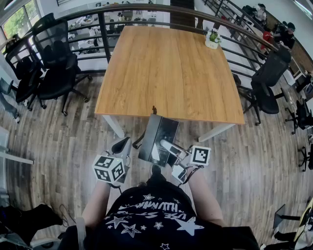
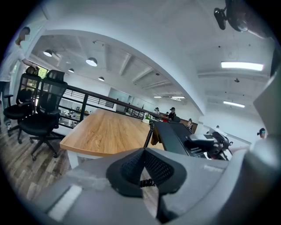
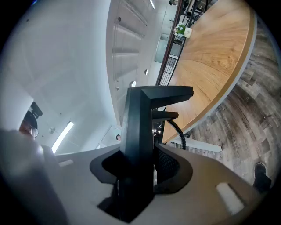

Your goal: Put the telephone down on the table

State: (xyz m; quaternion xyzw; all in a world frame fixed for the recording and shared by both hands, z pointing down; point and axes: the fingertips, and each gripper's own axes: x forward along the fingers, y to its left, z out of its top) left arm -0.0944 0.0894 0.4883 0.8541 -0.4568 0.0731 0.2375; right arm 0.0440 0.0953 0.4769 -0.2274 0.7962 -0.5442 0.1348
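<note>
The black telephone (image 1: 157,139) hangs in the air just short of the wooden table's (image 1: 171,68) near edge, tilted with its flat face up. My right gripper (image 1: 168,149) is shut on its near right side; in the right gripper view the phone's dark body (image 3: 140,132) stands between the two pads. My left gripper (image 1: 122,145) is to the phone's left. Its pads meet around the coiled cord (image 2: 149,134), which runs up towards the telephone (image 2: 175,136). The tabletop (image 2: 105,132) lies ahead.
A small potted plant (image 1: 212,39) stands at the table's far right corner. Black office chairs stand left (image 1: 54,63) and right (image 1: 266,83) of the table. A dark railing (image 1: 146,9) curves behind it. Wood floor lies below me.
</note>
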